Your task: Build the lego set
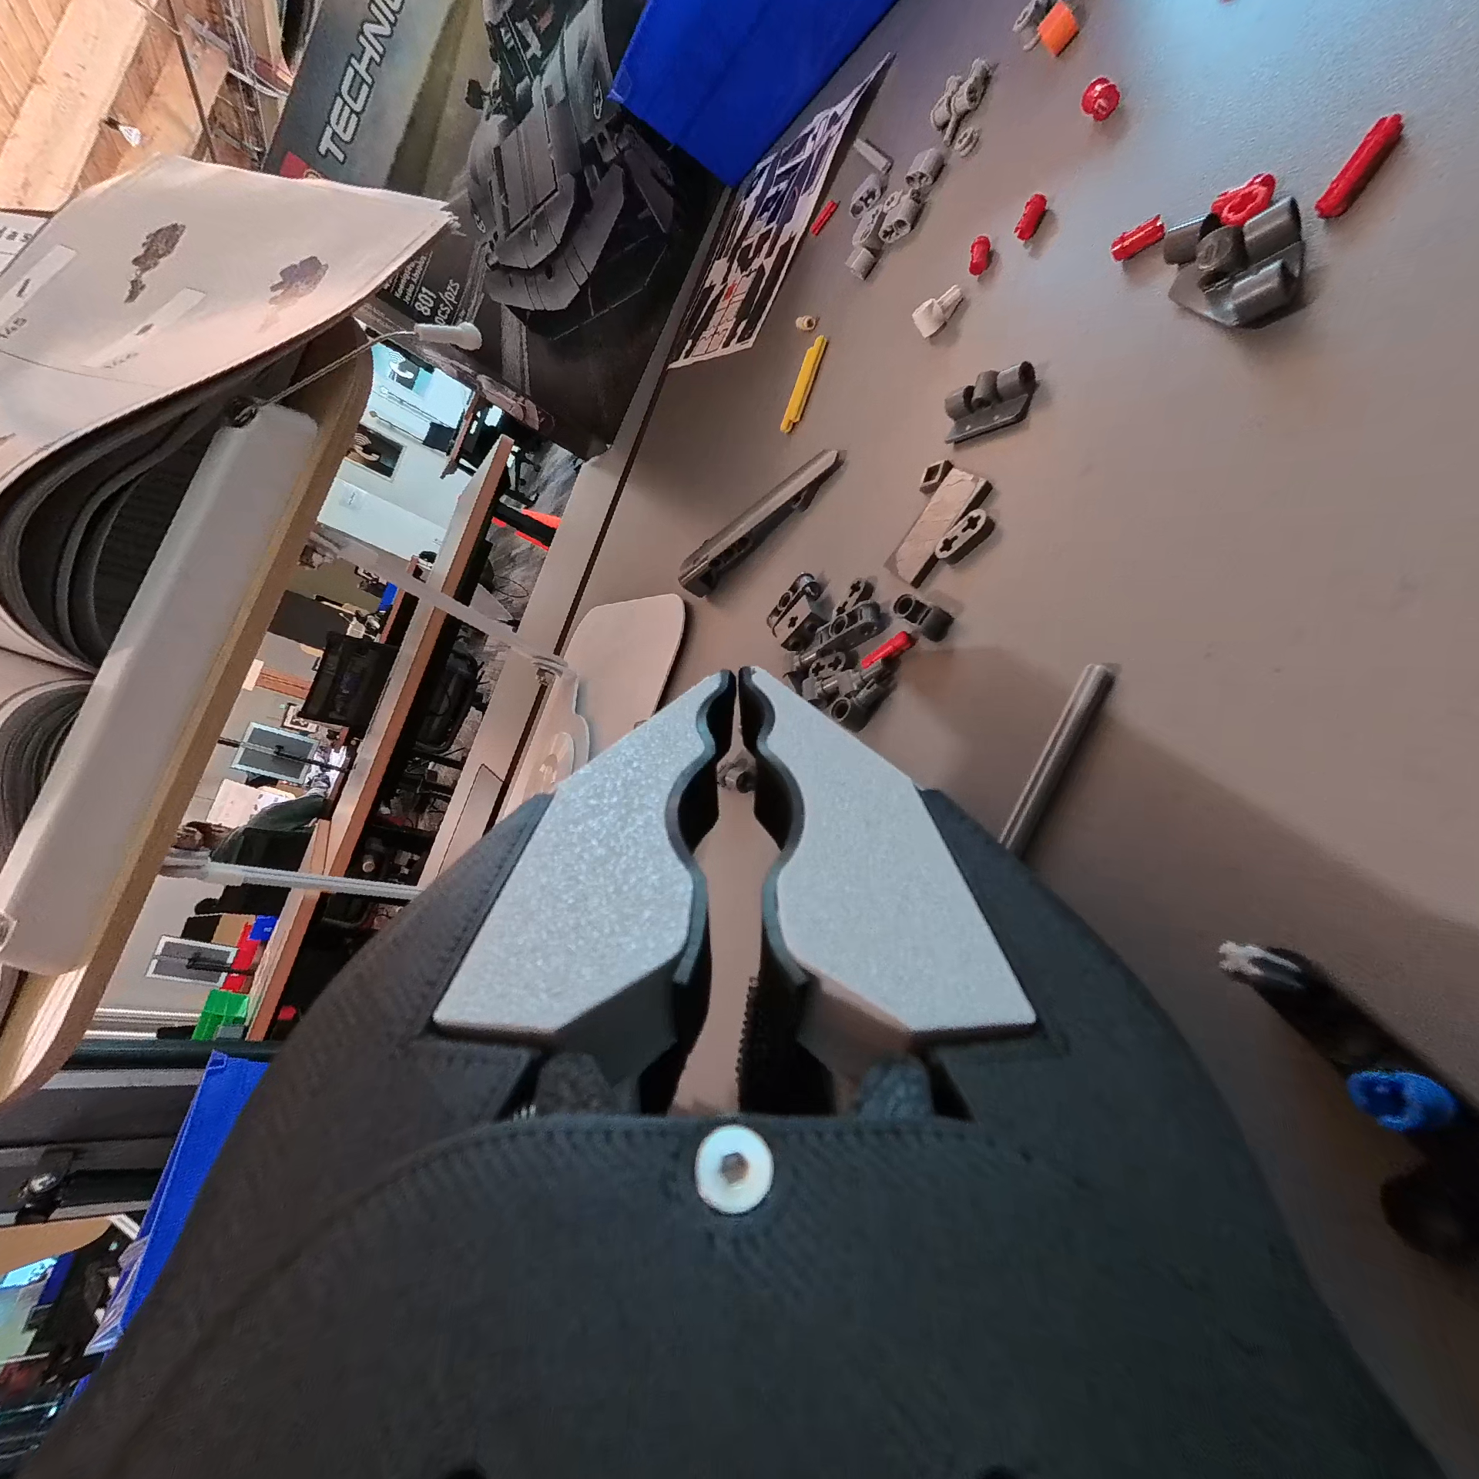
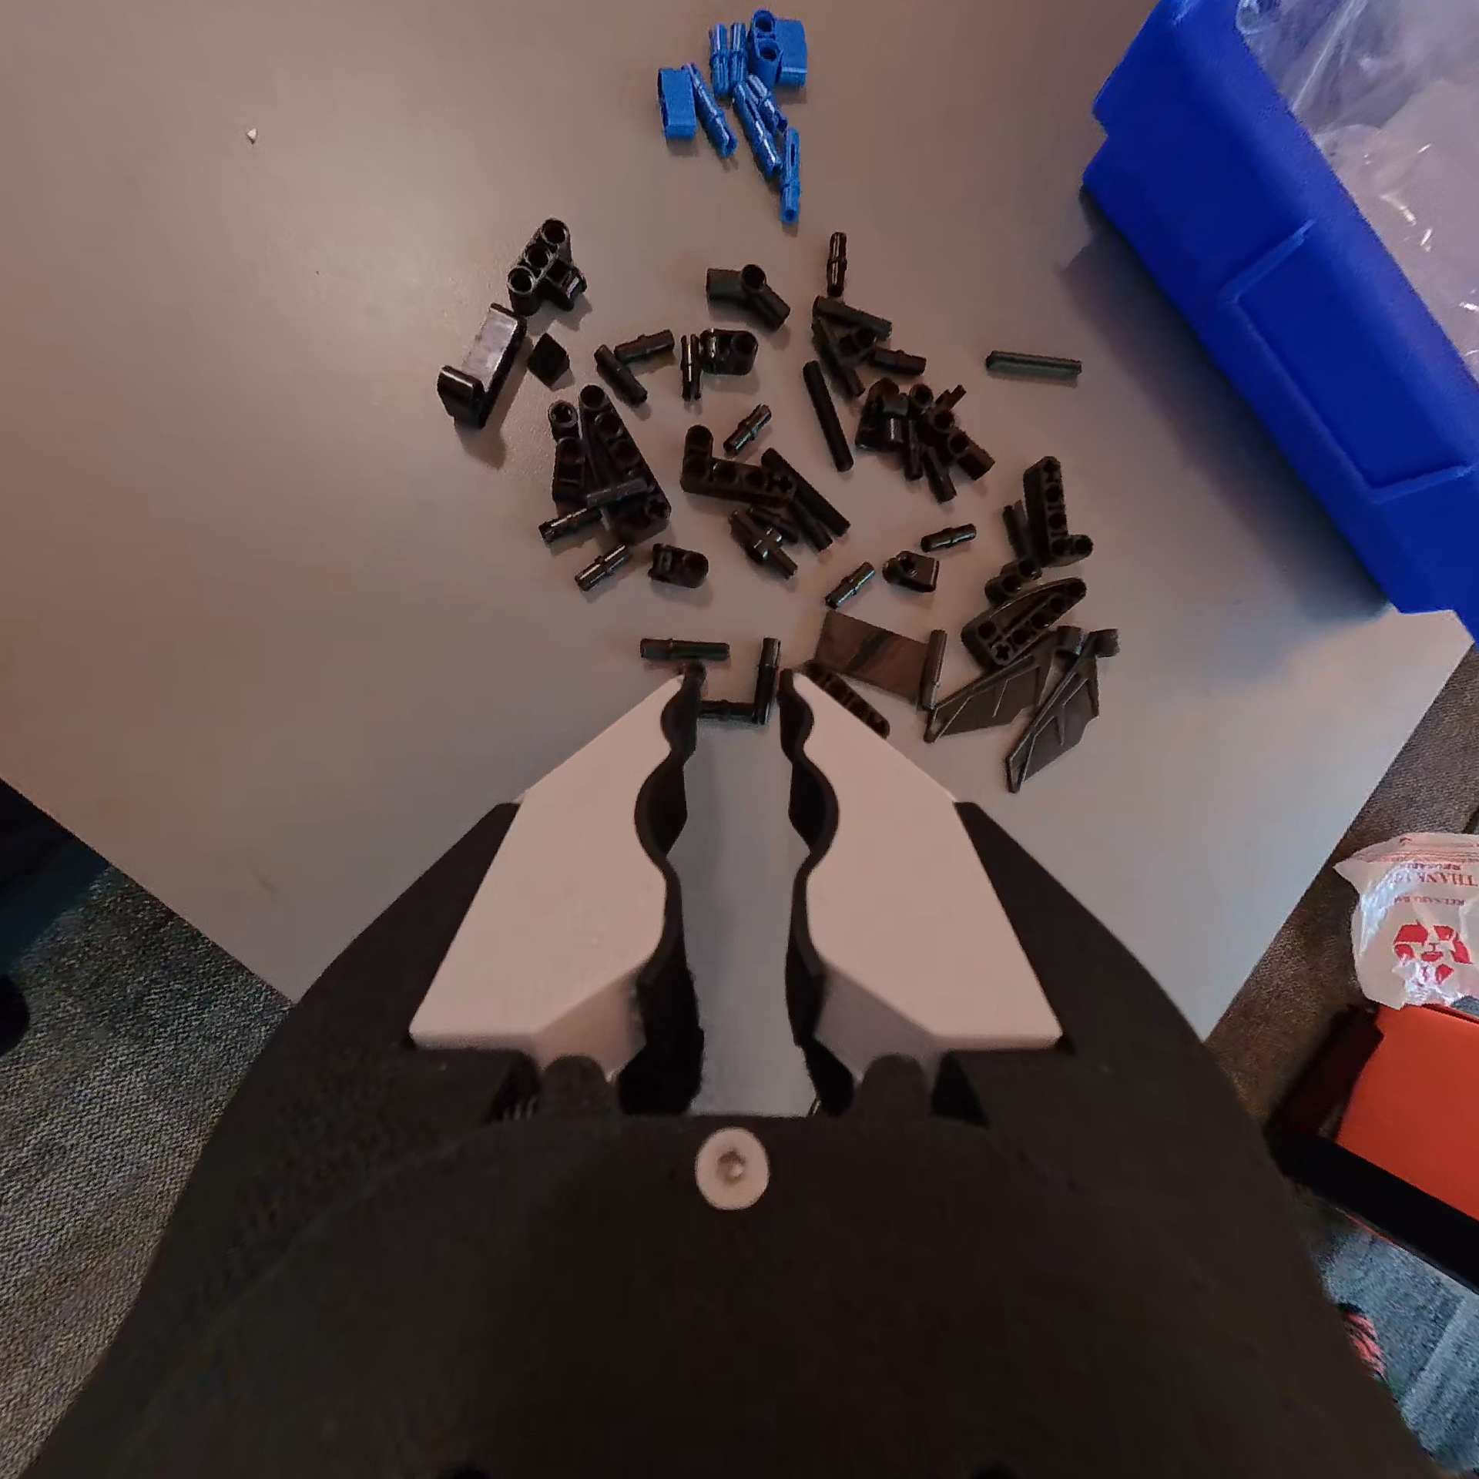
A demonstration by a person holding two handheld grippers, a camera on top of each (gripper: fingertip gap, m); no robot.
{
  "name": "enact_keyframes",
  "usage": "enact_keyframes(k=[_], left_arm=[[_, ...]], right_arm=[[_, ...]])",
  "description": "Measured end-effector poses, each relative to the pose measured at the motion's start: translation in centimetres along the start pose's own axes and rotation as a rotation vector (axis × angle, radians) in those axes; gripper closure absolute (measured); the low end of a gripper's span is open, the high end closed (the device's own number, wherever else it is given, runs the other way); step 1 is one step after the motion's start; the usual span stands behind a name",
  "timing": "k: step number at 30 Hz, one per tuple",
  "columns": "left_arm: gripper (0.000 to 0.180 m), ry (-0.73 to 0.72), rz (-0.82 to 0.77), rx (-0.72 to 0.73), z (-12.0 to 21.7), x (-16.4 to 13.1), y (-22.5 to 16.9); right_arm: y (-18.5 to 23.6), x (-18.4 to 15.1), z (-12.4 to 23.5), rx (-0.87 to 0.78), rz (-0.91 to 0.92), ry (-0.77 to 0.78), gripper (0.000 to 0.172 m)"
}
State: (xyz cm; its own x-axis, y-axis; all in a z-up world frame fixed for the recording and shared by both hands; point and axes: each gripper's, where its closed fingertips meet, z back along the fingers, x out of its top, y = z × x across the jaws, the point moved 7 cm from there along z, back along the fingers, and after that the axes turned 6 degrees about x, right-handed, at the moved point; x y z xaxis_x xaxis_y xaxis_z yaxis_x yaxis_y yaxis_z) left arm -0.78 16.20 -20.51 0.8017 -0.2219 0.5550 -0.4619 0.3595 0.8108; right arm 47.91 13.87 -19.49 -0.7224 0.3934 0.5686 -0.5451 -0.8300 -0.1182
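While its jaws stood parted, the right hand-held gripper [image 2: 735, 680] hovered low over the tabletop [image 2: 240, 400] at the near edge of a scatter of black building-set pieces [image 2: 768, 448]. Two black pins forming an L lay between its fingertips: one crosswise [image 2: 727, 708], one lengthwise [image 2: 768, 672] just inside the right finger. Neither pad plainly pressed on them. A third black pin [image 2: 684, 648] lay just ahead of the left fingertip. Blue pieces [image 2: 744, 96] sat well ahead, and a blue bin [image 2: 1280, 320] far off to the right.

The left hand-held gripper [image 1: 737, 676] was clenched, tips meeting, with dark grey connectors [image 1: 840, 648] and a red pin [image 1: 888, 648] just ahead to its right, and a grey rod [image 1: 1056, 752] beside it.

A small grey bit [image 1: 736, 776] showed through the hollow behind those tips; whether it was gripped or lay beyond could not be told. A black beam [image 2: 860, 704] was half covered by the right finger, and a dark, blue-tipped object [image 1: 1400, 1096] at the left view's edge was too blurred to name.
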Motion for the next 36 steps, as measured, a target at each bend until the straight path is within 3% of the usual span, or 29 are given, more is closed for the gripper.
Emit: enact_keyframes(k=[9,16,22,26,36], left_arm=[[0.18,0.005,-0.006,-0.002,-0.1,0.0,-0.1],[0.18,0.006,-0.01,-0.003,-0.1,-0.1,-0.2],[0.18,0.009,-0.012,-0.001,-0.2,-0.1,-0.2],[0.18,0.013,-0.016,-0.006,-0.3,-0.1,-0.3],[0.18,0.016,-0.029,-0.013,-0.3,-0.2,-0.6]], right_arm=[[-1.6,-0.4,0.4,-0.087,-0.048,-0.029,0.149],[-6.5,0.0,1.1,-0.205,-0.136,-0.101,0.152],[-10.3,-0.7,-0.6,-0.135,-0.193,-0.096,0.155],[-10.5,-1.2,-1.7,-0.067,-0.189,-0.062,0.156],[-10.2,-1.8,-1.4,-0.078,-0.189,-0.003,0.156]])
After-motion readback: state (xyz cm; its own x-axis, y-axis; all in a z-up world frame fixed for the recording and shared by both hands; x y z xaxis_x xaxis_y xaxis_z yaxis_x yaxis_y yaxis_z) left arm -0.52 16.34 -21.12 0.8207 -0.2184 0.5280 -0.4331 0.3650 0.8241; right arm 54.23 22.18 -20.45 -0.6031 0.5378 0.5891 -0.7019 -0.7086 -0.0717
